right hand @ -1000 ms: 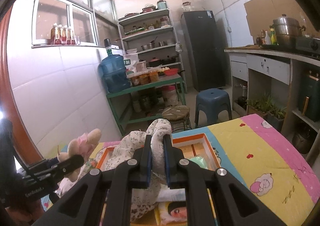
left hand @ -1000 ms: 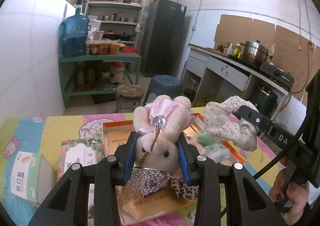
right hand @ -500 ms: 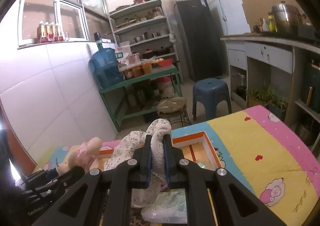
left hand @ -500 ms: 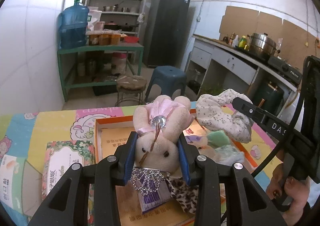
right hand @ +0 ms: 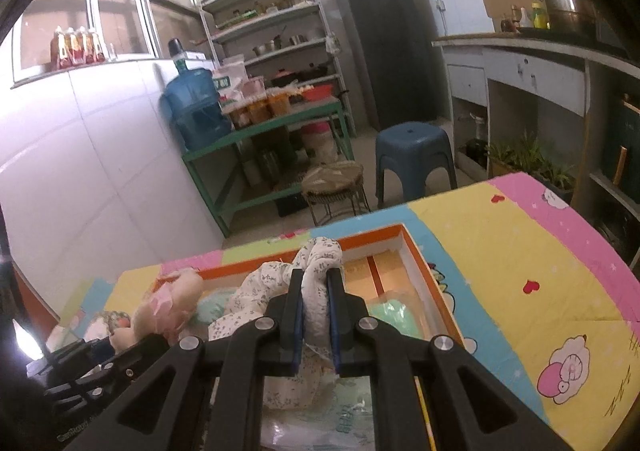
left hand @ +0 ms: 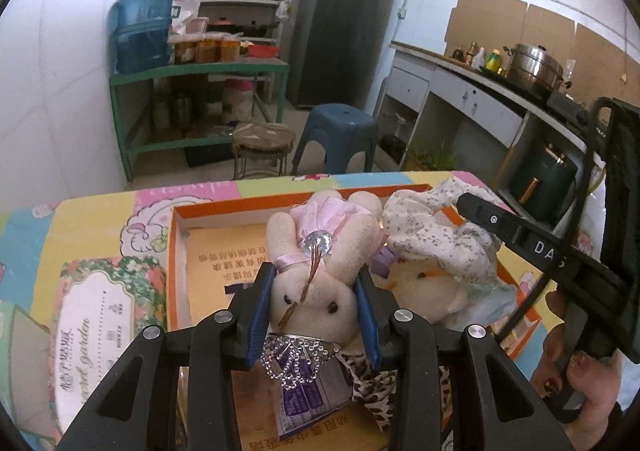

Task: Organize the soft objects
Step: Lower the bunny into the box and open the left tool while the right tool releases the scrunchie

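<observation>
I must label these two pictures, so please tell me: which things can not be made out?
- Left wrist view: the second plush toy is half hidden behind the bunny plush and under the floral cloth.
- Right wrist view: the bunny's face is turned away.
- Right wrist view: the box floor under the cloth is covered; the plastic packets are blurred.

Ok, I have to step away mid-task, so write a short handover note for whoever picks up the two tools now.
Left tool: shut on the plush rabbit, over the orange box.
Right tool: shut on the floral cloth, also over the box.
In the box: another plush toy and a green packet.
Done: both items picked up.
Left: set both down in the box.
</observation>
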Demonstrator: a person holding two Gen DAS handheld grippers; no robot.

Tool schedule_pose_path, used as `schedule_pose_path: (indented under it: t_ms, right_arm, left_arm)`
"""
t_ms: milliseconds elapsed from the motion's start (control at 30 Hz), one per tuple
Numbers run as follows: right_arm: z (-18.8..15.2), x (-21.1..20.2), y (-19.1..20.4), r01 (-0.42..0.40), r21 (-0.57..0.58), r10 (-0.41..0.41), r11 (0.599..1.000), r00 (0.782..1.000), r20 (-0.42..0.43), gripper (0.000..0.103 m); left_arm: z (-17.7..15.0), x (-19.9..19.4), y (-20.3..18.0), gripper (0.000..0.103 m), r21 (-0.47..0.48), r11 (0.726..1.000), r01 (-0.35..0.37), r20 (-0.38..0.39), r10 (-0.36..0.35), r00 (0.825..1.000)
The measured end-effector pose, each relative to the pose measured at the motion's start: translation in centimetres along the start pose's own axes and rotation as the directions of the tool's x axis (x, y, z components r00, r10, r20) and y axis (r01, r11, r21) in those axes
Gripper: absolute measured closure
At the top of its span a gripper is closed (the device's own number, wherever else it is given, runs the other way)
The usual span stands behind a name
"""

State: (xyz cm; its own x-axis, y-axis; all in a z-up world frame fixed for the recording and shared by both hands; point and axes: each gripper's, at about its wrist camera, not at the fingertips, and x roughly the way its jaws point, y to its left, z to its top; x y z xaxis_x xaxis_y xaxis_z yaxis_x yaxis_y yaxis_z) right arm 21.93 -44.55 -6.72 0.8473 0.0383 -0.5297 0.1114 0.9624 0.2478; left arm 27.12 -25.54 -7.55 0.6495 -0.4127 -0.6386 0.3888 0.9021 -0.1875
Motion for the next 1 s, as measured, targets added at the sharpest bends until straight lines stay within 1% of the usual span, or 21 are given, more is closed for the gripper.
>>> schedule_pose_path:
  t_ms: [133, 333, 633, 700, 767, 800, 833, 933, 1000]
  right_arm:
    - [-0.4, 0.9, -0.4, 0.016, -0.001, -0.016, 1.000, 0.999, -0.039, 0.092]
    - [-1.0, 2.0, -0.5, 0.028, -0.011, -0.029, 1.000, 0.996, -0.083, 0.091]
    - [-1.4, 3.1, -0.6, 0.036, -0.019, -0.038, 0.999, 0.992, -0.119, 0.090]
    - [-1.5, 3.3, -0.6, 0.037, -0.018, -0.039, 0.999, 0.991, -0.124, 0.090]
    - [-1.6, 3.4, -0.7, 0.038, -0.017, -0.040, 0.999, 0.991, -0.128, 0.089]
    - [-1.5, 3.5, -0.7, 0.042, -0.017, -0.044, 0.999, 0.990, -0.130, 0.087]
    - [-1.4, 3.6, -0.6, 0.045, -0.016, -0.047, 0.999, 0.990, -0.133, 0.081]
    - [-1.5, 3.7, -0.8, 0.054, -0.006, -0.054, 0.999, 0.989, -0.138, 0.070]
    - [-1.6, 3.6, -0.8, 0.055, 0.000, -0.054, 0.998, 0.989, -0.135, 0.069]
  left_arm:
    - [-0.4, 0.5, -0.1, 0.064, 0.006, 1.000, -0.003, -0.003, 0.003, 1.000]
    - [-0.8, 0.6, -0.1, 0.064, 0.014, 1.000, 0.001, 0.017, -0.002, 1.000]
    - [-1.7, 0.3, -0.1, 0.064, 0.019, 1.000, 0.010, 0.027, -0.011, 1.000]
    - [-1.7, 0.4, -0.2, 0.063, 0.017, 1.000, 0.009, 0.022, -0.010, 1.000]
    - [-1.7, 0.4, -0.3, 0.058, 0.019, 1.000, 0.014, 0.016, -0.014, 1.000]
    - [-1.7, 0.4, -0.4, 0.057, 0.018, 1.000, 0.018, 0.014, -0.018, 1.000]
    - [-1.6, 0.4, -0.3, 0.057, 0.015, 1.000, 0.023, 0.013, -0.023, 1.000]
    - [-1.4, 0.4, -0.2, 0.054, 0.001, 0.999, 0.036, 0.015, -0.036, 0.999]
    - [-1.4, 0.3, -0.1, 0.053, -0.003, 0.999, 0.042, 0.016, -0.042, 0.999]
